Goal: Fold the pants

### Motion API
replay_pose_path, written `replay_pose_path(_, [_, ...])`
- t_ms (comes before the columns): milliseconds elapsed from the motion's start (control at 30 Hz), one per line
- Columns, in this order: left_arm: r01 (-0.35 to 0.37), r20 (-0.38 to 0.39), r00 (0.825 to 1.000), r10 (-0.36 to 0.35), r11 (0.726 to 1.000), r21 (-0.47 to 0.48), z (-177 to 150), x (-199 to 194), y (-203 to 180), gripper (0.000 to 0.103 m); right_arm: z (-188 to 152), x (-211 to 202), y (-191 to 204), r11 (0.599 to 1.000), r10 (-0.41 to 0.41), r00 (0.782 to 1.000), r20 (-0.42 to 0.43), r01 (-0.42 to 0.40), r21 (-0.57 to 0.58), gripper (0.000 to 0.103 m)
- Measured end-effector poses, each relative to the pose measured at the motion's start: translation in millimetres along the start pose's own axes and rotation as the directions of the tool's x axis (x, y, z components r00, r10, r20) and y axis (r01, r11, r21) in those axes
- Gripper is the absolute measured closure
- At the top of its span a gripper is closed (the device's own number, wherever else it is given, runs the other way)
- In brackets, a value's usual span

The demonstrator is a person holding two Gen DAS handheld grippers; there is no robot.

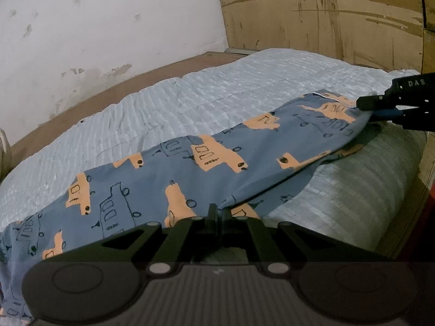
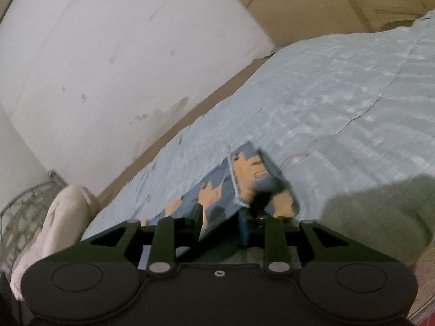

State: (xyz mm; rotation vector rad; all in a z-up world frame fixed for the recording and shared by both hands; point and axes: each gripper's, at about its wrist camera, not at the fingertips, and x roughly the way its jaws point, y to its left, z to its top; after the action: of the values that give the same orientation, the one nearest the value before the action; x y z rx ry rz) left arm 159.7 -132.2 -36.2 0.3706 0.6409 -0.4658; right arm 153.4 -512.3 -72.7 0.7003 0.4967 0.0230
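Pants [image 1: 190, 168]: blue-grey cloth printed with orange and outlined vehicles, lying on a bed under a pale blue ribbed bedspread [image 1: 168, 103]. In the left wrist view the long axis runs diagonally, from the near left corner of the frame up toward the far right. The near left end spreads wide and flat; the far right end narrows and is raised a little off the bedspread.

Left gripper [image 1: 216, 212]: fingers drawn together, pinching a fold at the near edge of the pants around mid-length. Cloth puckers up into the pinch.

Right gripper [image 1: 365, 103]: seen from the left wrist view at the far right end of the pants, its tip touching the hem edge. In its own view [image 2: 221, 213] the two fingers stand apart with the cloth edge running between them; whether they actually press the fabric cannot be told, and that view is blurred.

Beyond the bed: a stained white wall [image 1: 108, 27] and a scuffed wooden panel [image 1: 326, 13]. A wire basket [image 2: 24, 212] with a cream cloth [image 2: 62, 217] draped against it sits at the bed's far left side.
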Motion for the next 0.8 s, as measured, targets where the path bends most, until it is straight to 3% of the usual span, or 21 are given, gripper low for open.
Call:
replay_pose_path(133, [-0.002, 0.003, 1.0, 0.002, 1.0, 0.002, 0.7, -1.1, -0.7, 0.102, 8.0, -2.6, -8.8, 0.998, -0.064, 0.997, 0.047, 0.062, 0.025, 0.073])
replay_pose_path(200, [-0.001, 0.005, 1.0, 0.001, 1.0, 0.003, 0.6, -1.5, -1.0, 0.102, 10.8, -1.7, -10.4, 0.997, -0.077, 0.996, 0.036, 0.077, 0.01, 0.096])
replay_pose_path(367, [0.008, -0.006, 1.0, -0.008, 1.0, 0.018, -1.7, 3.1, -3.4, 0.102, 9.1, -12.9, -8.6, 0.992, -0.114, 0.991, 0.066, 0.117, -0.054, 0.097])
replay_pose_path(500, [0.015, -0.011, 1.0, -0.015, 1.0, 0.009, -3.2, 4.7, -2.2, 0.098, 0.9, -5.9, -7.2, 0.979, -0.158, 0.987, 0.026, 0.16, -0.126, 0.095])
replay_pose_path(567, [0.027, -0.012, 1.0, -0.027, 1.0, -0.011, -4.0, 3.3, 0.1, 0.085, -1.8, -8.4, -3.8, 0.973, -0.162, 0.986, 0.036, 0.166, -0.163, 0.089])
replay_pose_path(600, [0.037, -0.009, 0.999, -0.038, 0.999, -0.025, -4.2, 2.1, 1.7, 0.078, -2.8, -10.8, -1.6, 0.969, -0.166, 0.985, 0.043, 0.171, -0.18, 0.078])
replay_pose_path(633, [0.052, -0.003, 0.999, -0.052, 0.998, -0.042, -4.7, 0.2, 3.6, 0.059, -3.9, -14.6, 1.3, 0.962, -0.173, 0.984, 0.052, 0.18, -0.204, 0.07])
replay_pose_path(667, [0.07, 0.005, 0.998, -0.07, 0.996, -0.063, -5.0, -2.5, 5.3, 0.037, -5.3, -19.2, 3.8, 0.955, -0.177, 0.982, 0.059, 0.186, -0.229, 0.054])
replay_pose_path(700, [0.093, 0.017, 0.996, -0.092, 0.991, -0.098, -5.5, -5.7, 8.2, 0.029, -6.6, -23.0, 4.3, 0.952, -0.174, 0.983, 0.06, 0.184, -0.244, 0.043])
replay_pose_path(733, [0.105, 0.029, 0.994, -0.102, 0.986, -0.131, -6.4, -8.8, 10.8, 0.02, -7.1, -26.8, 3.3, 0.952, -0.165, 0.985, 0.051, 0.172, -0.251, 0.041])
replay_pose_path(800, [0.117, 0.05, 0.993, -0.109, 0.973, -0.2, -8.9, -14.0, 17.5, 0.016, -6.7, -27.4, -1.8, 0.957, -0.14, 0.99, 0.004, 0.136, -0.255, 0.037])
